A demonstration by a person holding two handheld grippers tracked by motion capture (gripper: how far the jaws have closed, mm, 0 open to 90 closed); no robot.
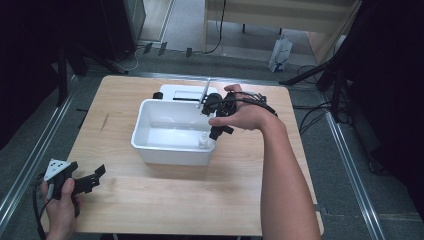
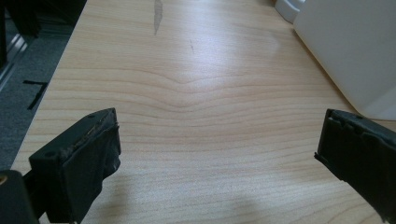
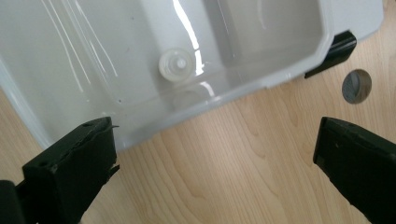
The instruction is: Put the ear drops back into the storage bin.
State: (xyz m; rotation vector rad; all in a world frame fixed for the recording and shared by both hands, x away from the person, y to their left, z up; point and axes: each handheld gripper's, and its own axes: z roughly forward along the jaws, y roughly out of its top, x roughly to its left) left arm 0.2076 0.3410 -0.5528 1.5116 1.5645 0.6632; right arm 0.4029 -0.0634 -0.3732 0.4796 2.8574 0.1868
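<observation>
White, glossy plastic makes up the tub [image 1: 172, 132], a rectangular bin standing near the middle of the wooden counter [image 1: 150, 200]. Inside it, close to the near right corner, stands a small translucent bottle [image 1: 203, 140] with a round cap; in the right claw view it is seen from above as a pale disc [image 3: 175, 62] on the tub floor.

The right claw [image 1: 218, 111] hovers over the tub's right rim, its jaws wide apart with nothing between them. The left claw [image 1: 90, 179] rests low at the counter's near left corner, well apart from the tub, its jaws also spread and empty.

The bottle looks light and thin-walled, so I judge it would tip or skid at a slight nudge, the more so on the slick tub floor. Its sides are probably smooth and a little yielding; a hard squeeze could deform it or pop it out of the pads. The best hold seems to be across the body just under the cap, from straight above, with the jaws clear of the tub wall beside it.

The tub itself is stiff but likely light, and may slide if bumped. Something white and flat [image 1: 187, 92] lies just behind it, perhaps its lid.
</observation>
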